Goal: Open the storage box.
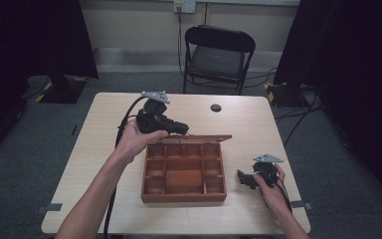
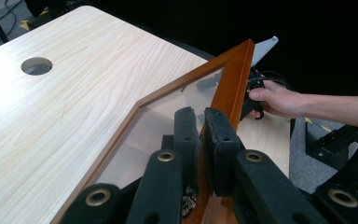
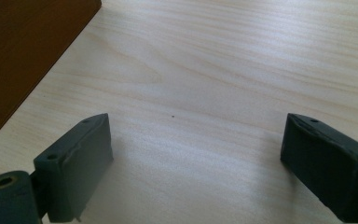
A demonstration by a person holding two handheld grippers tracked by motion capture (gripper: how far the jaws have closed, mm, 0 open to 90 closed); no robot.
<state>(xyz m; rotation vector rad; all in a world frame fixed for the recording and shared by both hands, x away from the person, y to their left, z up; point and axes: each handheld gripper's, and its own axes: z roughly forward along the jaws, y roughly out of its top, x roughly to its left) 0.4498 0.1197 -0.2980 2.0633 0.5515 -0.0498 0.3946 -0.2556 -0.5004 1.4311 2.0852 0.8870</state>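
A brown wooden box (image 1: 184, 196) with several empty compartments sits mid-table, its lid (image 1: 194, 138) raised along the far side. The lid (image 2: 233, 84) is a wood frame around a clear pane. My left gripper (image 1: 181, 129) reaches in from the left and is shut on the lid's frame, which runs between its pads (image 2: 203, 126). My right gripper (image 1: 242, 178) rests low on the table just right of the box, open, with bare tabletop between its fingers (image 3: 196, 154). The box's side wall (image 3: 23, 51) lies at that view's upper left.
A round cable hole (image 1: 216, 107) is in the table beyond the lid. A black folding chair (image 1: 219, 55) stands behind the table. Cables trail across the floor at the right, and the table's right edge is close to my right hand (image 2: 275, 98).
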